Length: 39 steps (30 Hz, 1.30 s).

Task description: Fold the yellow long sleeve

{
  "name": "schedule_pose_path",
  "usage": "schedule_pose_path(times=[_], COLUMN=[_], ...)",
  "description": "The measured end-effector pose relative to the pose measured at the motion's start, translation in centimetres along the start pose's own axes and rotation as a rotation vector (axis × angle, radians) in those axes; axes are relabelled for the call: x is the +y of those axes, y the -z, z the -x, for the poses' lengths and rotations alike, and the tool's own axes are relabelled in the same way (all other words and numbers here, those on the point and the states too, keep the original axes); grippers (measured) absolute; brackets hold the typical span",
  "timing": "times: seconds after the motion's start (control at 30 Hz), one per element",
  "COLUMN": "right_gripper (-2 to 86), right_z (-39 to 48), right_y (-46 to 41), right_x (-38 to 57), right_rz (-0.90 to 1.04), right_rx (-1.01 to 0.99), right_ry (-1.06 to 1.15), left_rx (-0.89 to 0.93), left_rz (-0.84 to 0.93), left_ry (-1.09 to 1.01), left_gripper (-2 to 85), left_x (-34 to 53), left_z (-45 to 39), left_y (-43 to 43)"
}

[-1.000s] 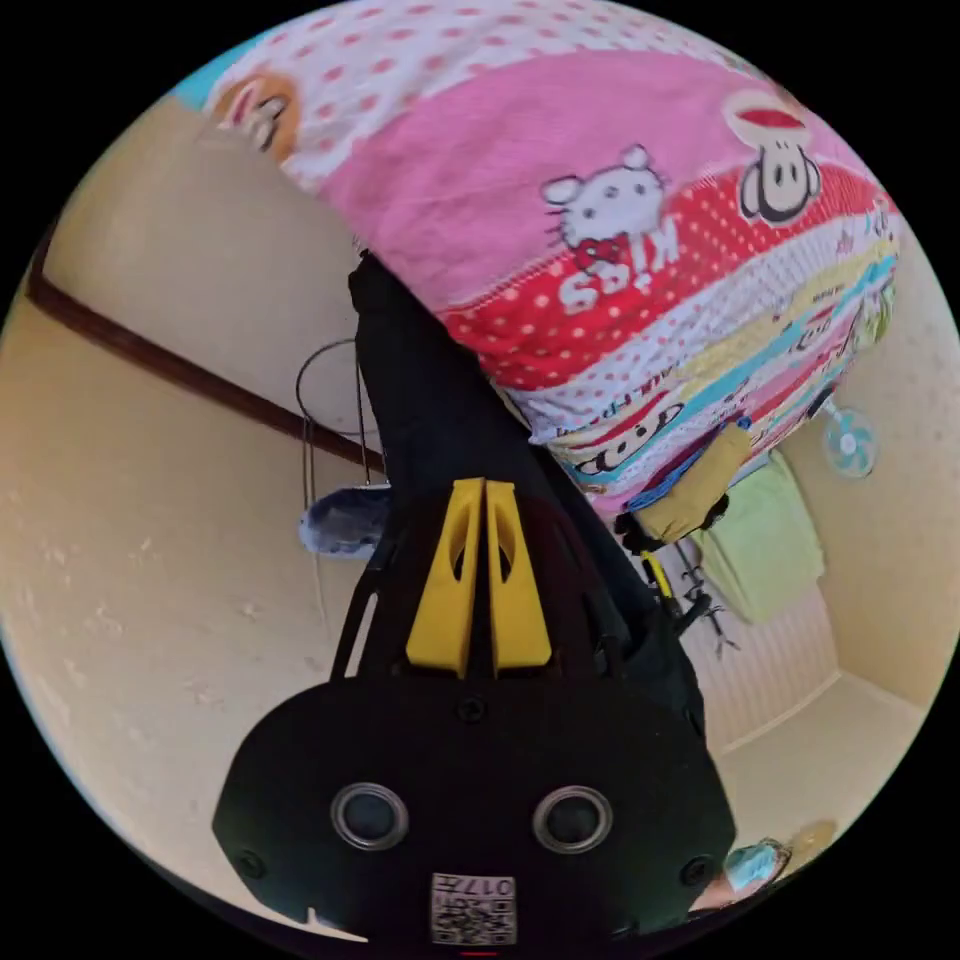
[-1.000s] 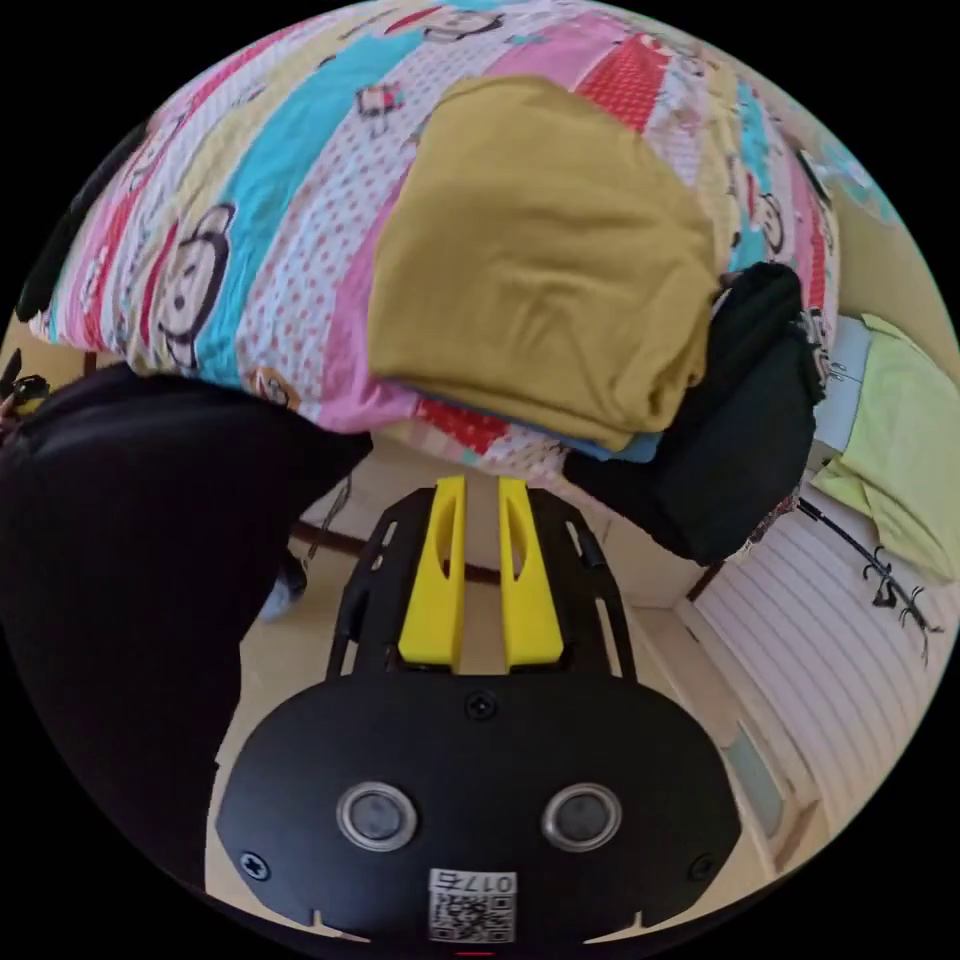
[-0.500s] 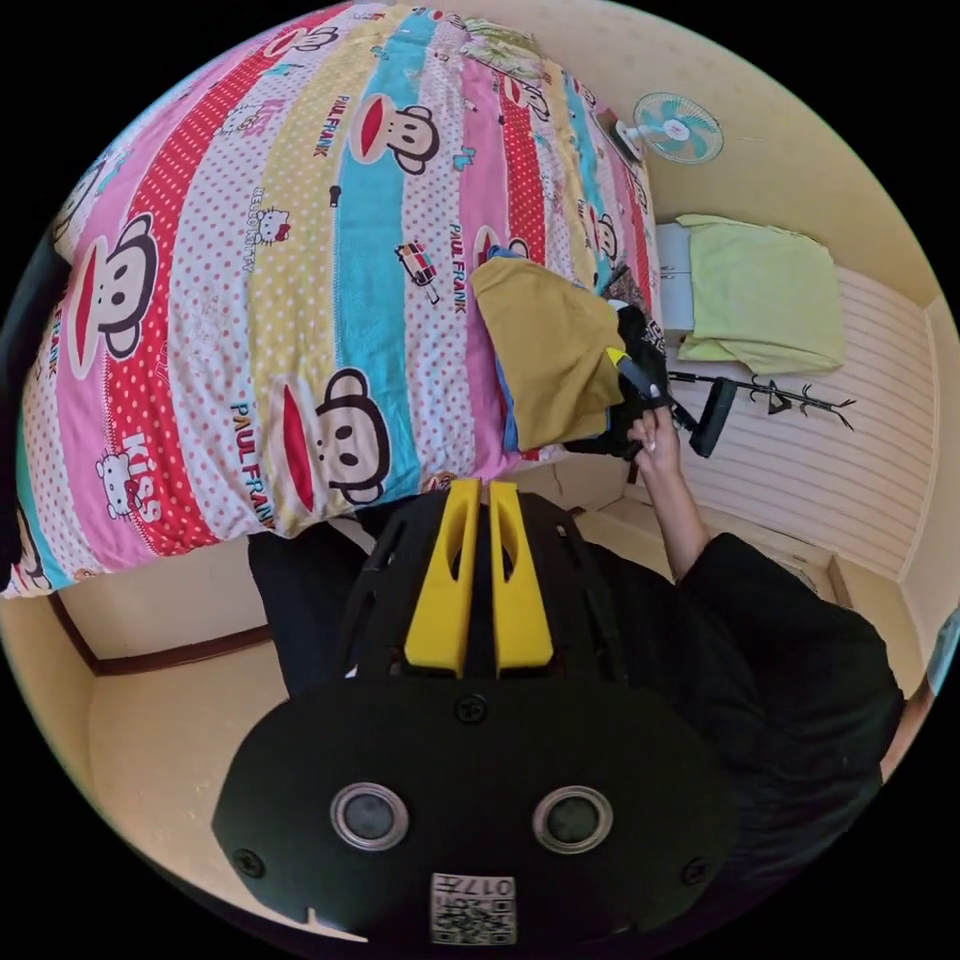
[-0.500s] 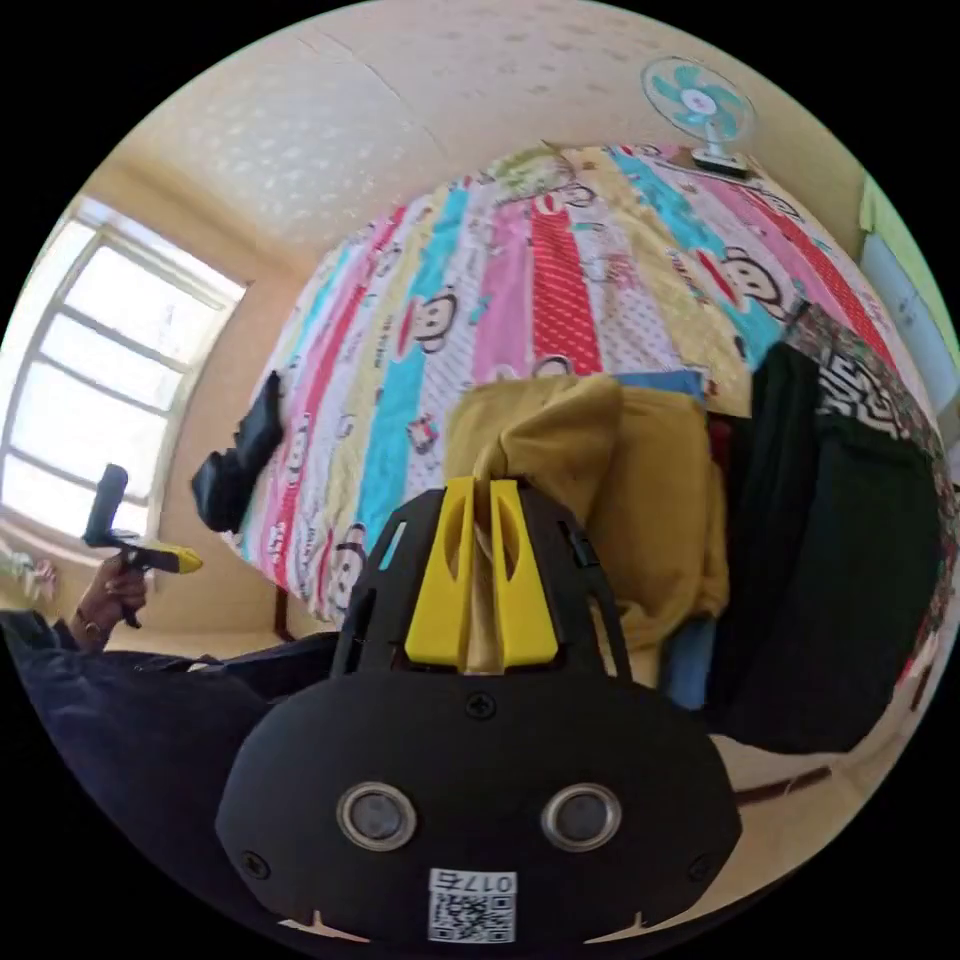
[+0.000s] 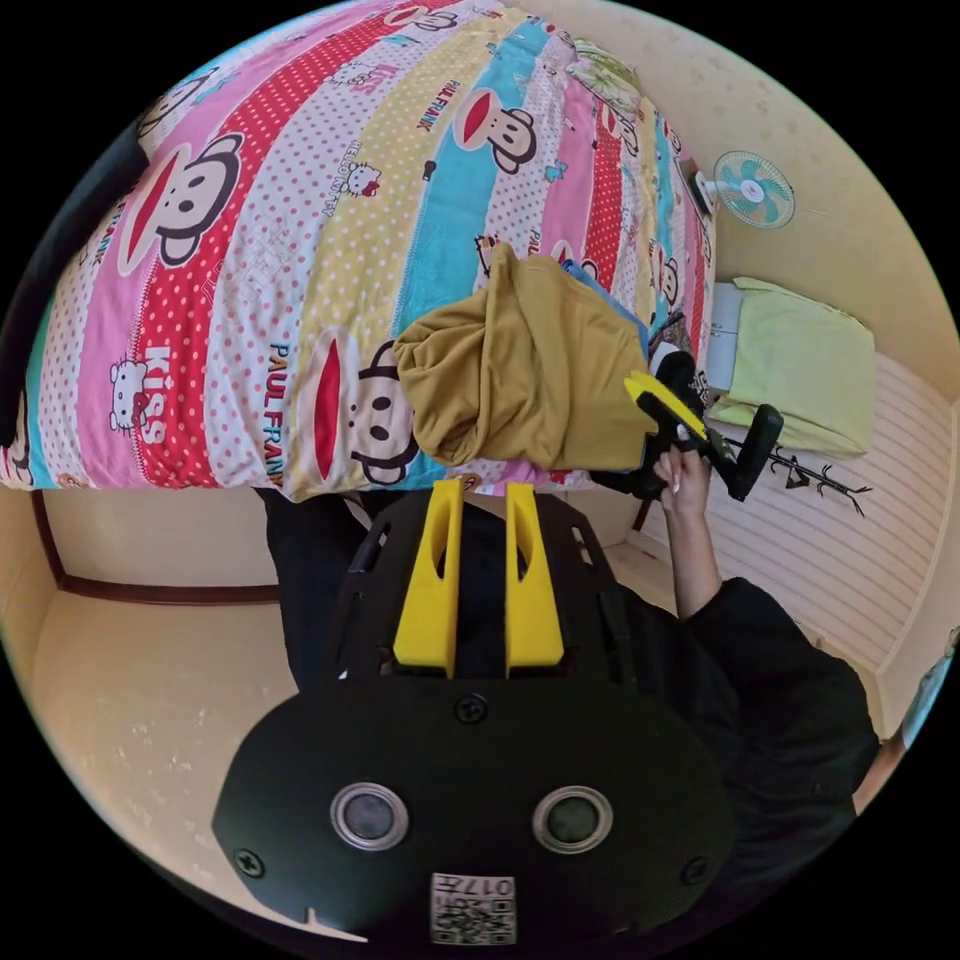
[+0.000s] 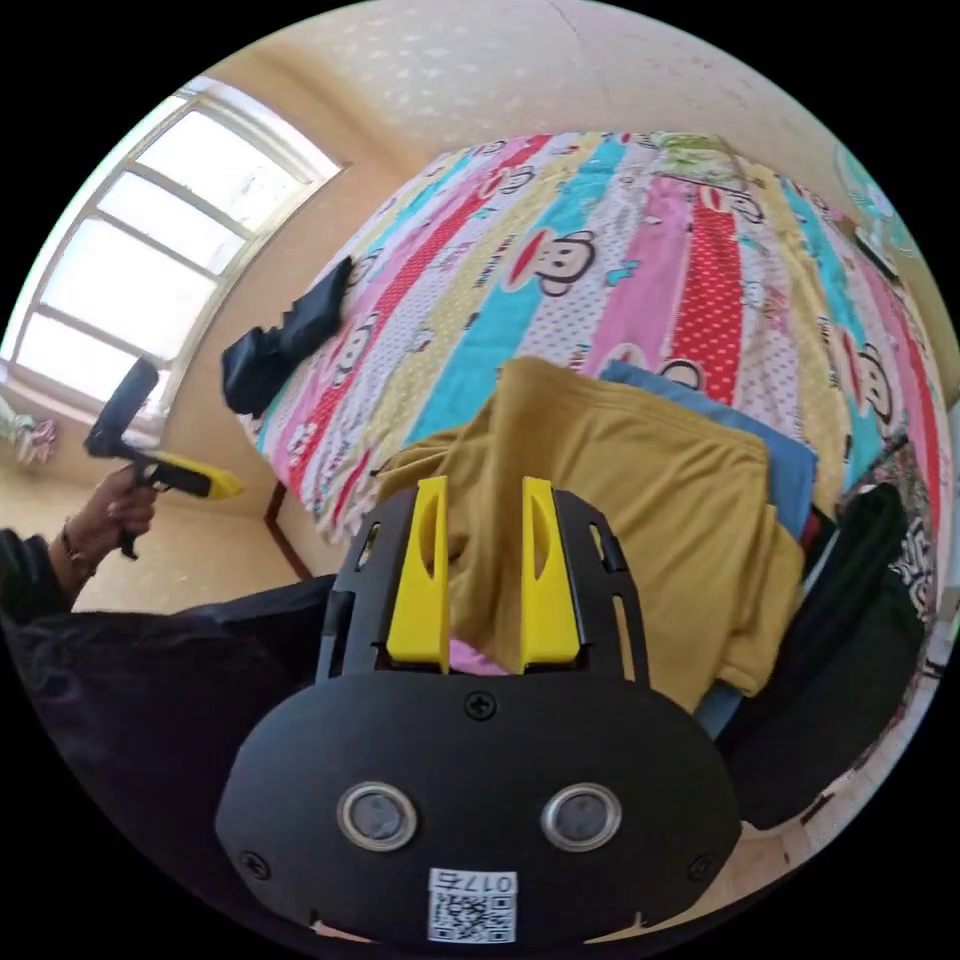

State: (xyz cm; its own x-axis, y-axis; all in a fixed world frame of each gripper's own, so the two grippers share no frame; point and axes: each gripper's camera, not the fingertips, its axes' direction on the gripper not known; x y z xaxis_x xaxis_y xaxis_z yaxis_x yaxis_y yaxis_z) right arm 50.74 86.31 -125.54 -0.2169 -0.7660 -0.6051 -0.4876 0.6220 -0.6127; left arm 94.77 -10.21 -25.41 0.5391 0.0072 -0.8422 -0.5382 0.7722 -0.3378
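Yellow long sleeve [image 5: 530, 380]: a mustard-yellow garment is seen bunched on the near edge of the bed, partly unfolded, with one fold raised into a peak. In the right gripper view [image 6: 640, 500] it is spread across the pile beneath it.

Bed cover [image 5: 300, 230]: a striped cartoon-print cover in pink, red, yellow and turquoise is laid over the bed; the garment rests on it.

Blue garment [image 6: 770, 455]: a blue layer is visible directly under the yellow long sleeve, showing past its far edge.

Dark clothes [image 6: 850, 640]: a black pile is placed just beside the yellow garment, at the bed edge.

Left gripper [image 5: 478, 575]: the yellow jaws are parted with a clear gap, and nothing is held between them. It is positioned off the bed edge, above the person's dark clothing. It is also seen in the right gripper view [image 6: 215, 487], held in a hand [image 6: 120, 505] near the window [image 6: 150, 250].

Right gripper [image 6: 483, 570]: the jaws are spread apart over the garment; yellow cloth is seen between them, but neither jaw is pressed on it. In the left gripper view [image 5: 665, 400] it is held by a hand [image 5: 685, 475] just beside the garment.

Containers: none can be identified; the clothes are stacked on the bed itself.

Black item [image 6: 285, 340]: it is placed on the far side of the bed, well apart from the pile.
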Motion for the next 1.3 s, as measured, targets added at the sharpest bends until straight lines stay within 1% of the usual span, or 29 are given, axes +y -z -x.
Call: schedule_pose_path(times=[0.03,0.1,0.13,0.17,0.2,0.23,0.3,0.33,0.4,0.43,0.47,0.5,0.53,0.57,0.6,0.63,0.7,0.77,0.93,1.0,1.03,1.1,1.13,1.17,1.23,1.3], right_gripper=[11.3,11.8,11.4,10.7,8.1,6.8,3.5,3.3,2.7,2.6,2.5,2.4,2.4,2.4,2.3,2.2,1.9,1.3,0.9,0.9,0.9,1.2,1.4,1.9,2.9,4.6], right_z=[-1.1,-4.8,-5.6,-7.4,-8.5,-8.7,-9.1,-9.0,-8.2,-7.8,-6.8,-5.8,-5.5,-5.2,-5.6,-6.1,-9.0,-9.6,-7.9,-7.6,-7.5,-7.2,-7.2,-7.3,-7.6,-7.6], right_y=[-0.2,-2.8,-3.9,-6.8,-7.8,-7.3,-3.8,-2.4,3.5,4.7,6.6,7.4,7.4,6.7,5.1,4.0,-0.1,-0.5,2.4,3.1,3.3,3.8,3.9,4.3,5.2,6.5], right_x=[-0.9,-4.0,-4.5,-5.2,-5.5,-5.7,-6.4,-6.2,-3.9,-3.0,-1.0,1.2,2.4,4.7,6.9,7.9,10.9,11.3,7.1,5.5,5.2,3.9,3.5,2.2,-1.0,-7.5], right_rz=[0.006,0.110,0.154,0.304,0.331,0.305,0.254,0.212,0.065,0.049,0.058,0.130,0.183,0.299,0.435,0.509,0.776,0.834,0.687,0.642,0.635,0.601,0.594,0.573,0.497,0.348], right_rx=[0.077,0.304,0.338,0.354,0.315,0.298,0.171,0.125,-0.123,-0.183,-0.287,-0.355,-0.377,-0.395,-0.383,-0.368,-0.282,-0.259,-0.250,-0.258,-0.262,-0.249,-0.237,-0.202,-0.130,-0.035], right_ry=[-0.031,-0.070,-0.062,-0.051,-0.048,-0.044,-0.064,-0.070,-0.037,-0.003,0.092,0.166,0.192,0.210,0.180,0.140,-0.087,-0.136,-0.168,-0.223,-0.234,-0.249,-0.253,-0.257,-0.249,-0.184], left_rx=[-0.001,0.009,0.019,0.023,0.022,0.015,-0.003,-0.017,-0.033,-0.037,-0.036,-0.032,-0.022,-0.014,-0.011,-0.011,-0.029,-0.066,-0.111,-0.165,-0.221,-0.227,-0.225,-0.228,-0.194,-0.125], left_rz=[0.019,0.050,0.069,0.085,0.092,0.104,0.108,0.106,0.092,0.075,0.053,0.040,0.013,-0.008,-0.015,-0.023,-0.031,-0.041,-0.051,0.005,0.084,0.013,-0.008,-0.003,0.057,0.123], left_ry=[0.000,-0.001,-0.003,-0.003,-0.002,-0.001,-0.006,-0.007,-0.001,0.009,0.022,0.028,0.036,0.041,0.043,0.044,0.047,0.039,0.029,0.025,0.048,0.069,0.095,0.074,0.051,0.048], left_gripper=[7.4,7.3,7.3,7.3,7.3,7.3,7.2,7.2,7.2,7.3,7.6,7.7,7.9,8.3,8.6,9.3,10.3,10.9,11.1,11.1,11.0,10.7,10.3,9.8,9.3,9.8], left_x=[0.0,-0.2,-0.2,-0.3,-0.4,-0.4,-0.6,-0.6,-0.9,-1.1,-1.4,-1.7,-2.3,-3.2,-3.9,-5.3,-8.1,-12.5,-22.0,-24.9,-26.1,-26.0,-25.7,-25.5,-25.1,-24.5], left_z=[0.0,-0.1,-0.2,-0.2,-0.2,-0.2,-0.1,0.1,0.6,1.0,1.5,1.7,2.1,2.4,2.5,2.7,2.9,3.0,4.0,4.7,5.6,5.7,5.5,4.8,4.0,3.8], left_y=[-1.4,-3.5,-4.9,-6.0,-6.5,-7.3,-8.0,-8.3,-8.4,-8.4,-8.4,-8.3,-8.3,-8.4,-8.4,-8.7,-9.1,-9.9,-13.5,-16.6,-19.5,-20.3,-20.4,-20.4,-21.1,-22.2])
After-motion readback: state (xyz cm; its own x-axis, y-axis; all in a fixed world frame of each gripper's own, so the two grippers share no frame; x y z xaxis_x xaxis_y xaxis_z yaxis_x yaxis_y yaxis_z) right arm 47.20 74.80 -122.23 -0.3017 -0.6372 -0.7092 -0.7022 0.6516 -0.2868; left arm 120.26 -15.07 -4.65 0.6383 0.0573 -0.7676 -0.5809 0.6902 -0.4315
